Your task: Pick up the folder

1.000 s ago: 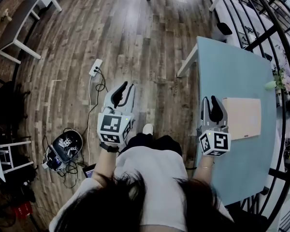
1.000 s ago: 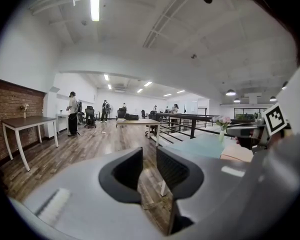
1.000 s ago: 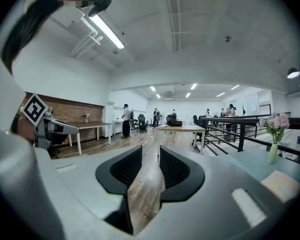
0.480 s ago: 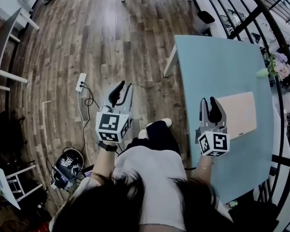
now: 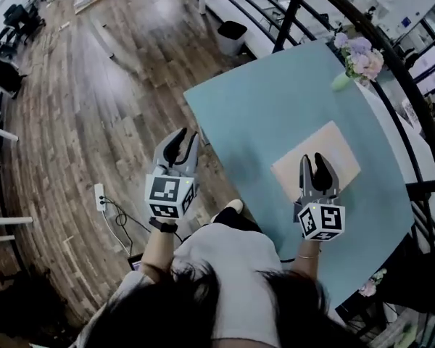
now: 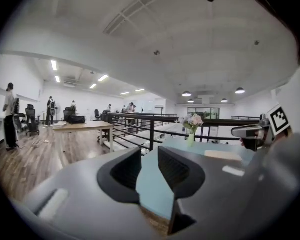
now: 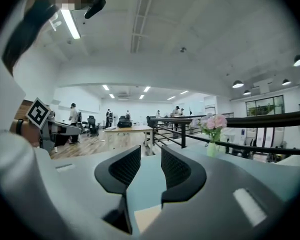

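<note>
So the folder [image 5: 332, 147] is lying flat on the table [image 5: 264, 114], close to the near edge and about halfway along it. It sits a bit skewed, with one corner pointing back at the person. Nothing has it yet.

The right hand-held gripper [image 5: 312, 162] hangs over the near end of the folder. Its jaws are a narrow gap apart with nothing in them. In its own view you just see table through the gap, with a strip of folder lower down. The left hand-held gripper [image 5: 185, 138] is off past the near edge, over the wooden floor [image 5: 94, 107] and towards the table's left corner. Its jaws have just been opening a little, and there's nothing between them either.

Here's what I'd worry about. That folder is thin and dead flat on a smooth top, so there's no lip to get a jaw under. I reckon if the right one comes in too level it'll just shove the folder across the table instead of catching it. The vase of flowers [image 5: 357, 53] is at the far corner, well apart, so probably safe.

Second, a pinch at one edge only could let the folder sag or flap open. The left one isn't close enough to steady it. Can't tell how high the right jaws actually sit above it, so misjudging the drop is possible too.
</note>
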A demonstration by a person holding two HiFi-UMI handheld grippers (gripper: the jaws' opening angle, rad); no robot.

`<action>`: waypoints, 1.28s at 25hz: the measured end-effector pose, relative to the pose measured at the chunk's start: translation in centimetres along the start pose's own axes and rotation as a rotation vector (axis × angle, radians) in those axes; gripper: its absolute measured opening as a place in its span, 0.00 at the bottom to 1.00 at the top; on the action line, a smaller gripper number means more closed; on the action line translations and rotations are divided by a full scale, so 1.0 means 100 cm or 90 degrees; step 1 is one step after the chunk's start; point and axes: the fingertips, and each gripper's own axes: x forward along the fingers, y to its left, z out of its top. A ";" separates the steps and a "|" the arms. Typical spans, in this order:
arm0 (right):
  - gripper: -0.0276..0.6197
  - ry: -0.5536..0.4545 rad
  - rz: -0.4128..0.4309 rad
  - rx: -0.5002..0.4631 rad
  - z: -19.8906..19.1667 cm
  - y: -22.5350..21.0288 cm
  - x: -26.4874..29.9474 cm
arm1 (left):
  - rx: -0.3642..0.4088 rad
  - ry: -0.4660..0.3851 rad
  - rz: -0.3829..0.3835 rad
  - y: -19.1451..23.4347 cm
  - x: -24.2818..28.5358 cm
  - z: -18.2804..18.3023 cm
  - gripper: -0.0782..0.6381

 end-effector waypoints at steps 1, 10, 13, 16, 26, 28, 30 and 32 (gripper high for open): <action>0.20 -0.002 -0.022 0.005 0.001 -0.015 -0.004 | 0.005 -0.001 -0.019 -0.010 0.015 0.005 0.25; 0.20 -0.021 -0.222 0.038 0.004 -0.119 -0.066 | 0.043 -0.002 -0.212 -0.115 0.122 0.033 0.25; 0.21 -0.017 -0.287 0.053 -0.004 -0.142 -0.096 | 0.057 0.006 -0.279 -0.155 0.141 0.032 0.25; 0.22 -0.011 -0.361 0.084 -0.018 -0.161 -0.132 | 0.074 0.024 -0.348 -0.196 0.158 0.028 0.25; 0.23 0.001 -0.545 0.140 -0.038 -0.181 -0.196 | 0.109 0.061 -0.543 -0.290 0.208 0.024 0.25; 0.23 -0.001 -0.573 0.146 -0.039 -0.181 -0.201 | 0.115 0.066 -0.574 -0.303 0.214 0.023 0.25; 0.23 -0.002 -0.594 0.151 -0.041 -0.179 -0.204 | 0.122 0.071 -0.597 -0.310 0.217 0.022 0.25; 0.23 -0.001 -0.604 0.155 -0.042 -0.177 -0.206 | 0.126 0.076 -0.610 -0.315 0.218 0.019 0.25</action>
